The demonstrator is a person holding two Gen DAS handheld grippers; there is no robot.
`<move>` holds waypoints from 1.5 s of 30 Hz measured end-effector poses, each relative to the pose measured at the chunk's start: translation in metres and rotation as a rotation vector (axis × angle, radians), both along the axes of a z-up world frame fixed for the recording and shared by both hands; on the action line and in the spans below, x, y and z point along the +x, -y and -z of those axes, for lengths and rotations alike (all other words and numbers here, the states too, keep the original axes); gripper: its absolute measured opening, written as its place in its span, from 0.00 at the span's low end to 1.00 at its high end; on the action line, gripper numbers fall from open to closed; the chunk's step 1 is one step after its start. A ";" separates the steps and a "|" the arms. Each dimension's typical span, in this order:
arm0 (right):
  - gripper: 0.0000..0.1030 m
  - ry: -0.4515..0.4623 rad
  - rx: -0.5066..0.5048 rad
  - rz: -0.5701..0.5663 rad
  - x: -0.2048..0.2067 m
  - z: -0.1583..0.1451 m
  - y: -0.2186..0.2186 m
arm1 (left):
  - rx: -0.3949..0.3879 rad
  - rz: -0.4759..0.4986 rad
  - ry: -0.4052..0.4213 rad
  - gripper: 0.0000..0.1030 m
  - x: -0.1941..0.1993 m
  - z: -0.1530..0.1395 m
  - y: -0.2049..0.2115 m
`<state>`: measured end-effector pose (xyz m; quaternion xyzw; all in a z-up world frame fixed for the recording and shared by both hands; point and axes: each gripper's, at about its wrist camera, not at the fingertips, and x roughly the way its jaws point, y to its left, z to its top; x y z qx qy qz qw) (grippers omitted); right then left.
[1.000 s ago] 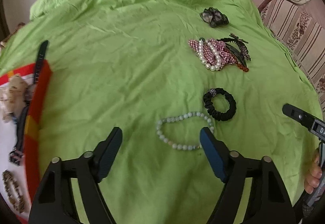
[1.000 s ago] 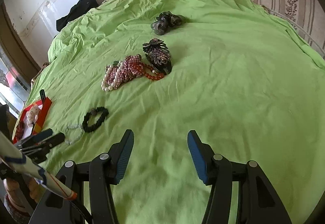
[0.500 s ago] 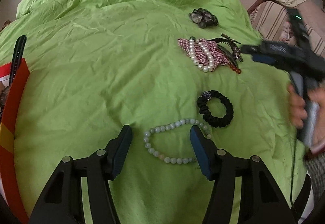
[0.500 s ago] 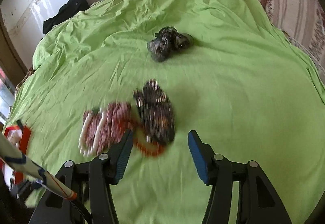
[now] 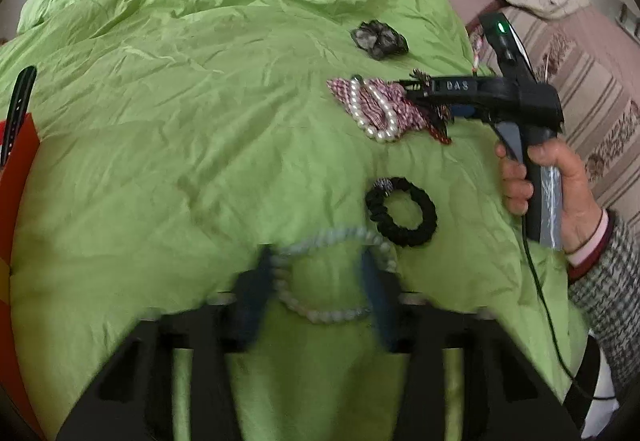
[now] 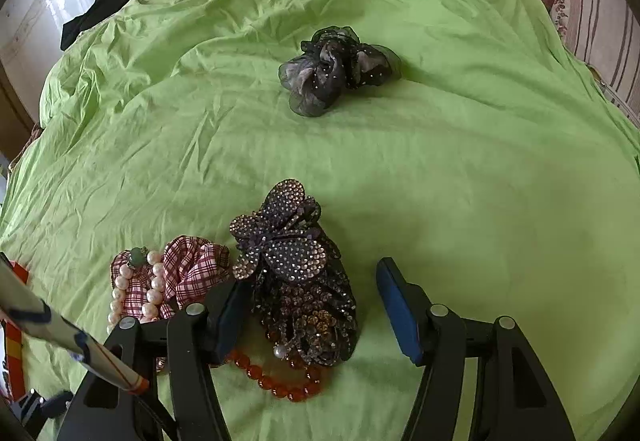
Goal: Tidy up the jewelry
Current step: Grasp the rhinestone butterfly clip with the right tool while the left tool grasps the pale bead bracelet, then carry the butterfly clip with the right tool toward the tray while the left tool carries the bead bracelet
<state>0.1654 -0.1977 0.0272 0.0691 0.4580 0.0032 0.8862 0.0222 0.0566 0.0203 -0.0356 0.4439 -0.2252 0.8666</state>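
A pale green bead necklace (image 5: 320, 315) lies on the green bedspread (image 5: 180, 121), its loop between the blurred fingers of my left gripper (image 5: 316, 269). The jaws are closing around the loop and still stand apart. A black scrunchie (image 5: 402, 217) lies just beyond. My right gripper (image 6: 312, 297), also in the left wrist view (image 5: 424, 97) with a hand (image 5: 560, 181) on its handle, straddles a rhinestone butterfly clip (image 6: 288, 253). Its jaws are closing, and the right pad stands off the clip. An amber bead bracelet (image 6: 280, 381) lies under the clip.
A plaid scrunchie (image 6: 192, 269) with a pearl strand (image 6: 152, 297) lies left of the clip. A dark sheer scrunchie (image 6: 336, 69) sits farther back. A red box (image 5: 16, 201) and black strap (image 5: 20, 101) are at the left edge, a striped sofa (image 5: 592, 101) at the right.
My left jaws have narrowed around the pale green necklace. My right gripper has crossed the bed to the jewelry pile, so the butterfly clip now sits between its fingers.
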 end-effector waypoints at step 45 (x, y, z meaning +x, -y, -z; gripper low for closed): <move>0.49 0.163 0.063 -0.265 -0.168 -0.112 -0.138 | -0.038 -0.269 0.285 0.05 -0.090 -0.151 -0.126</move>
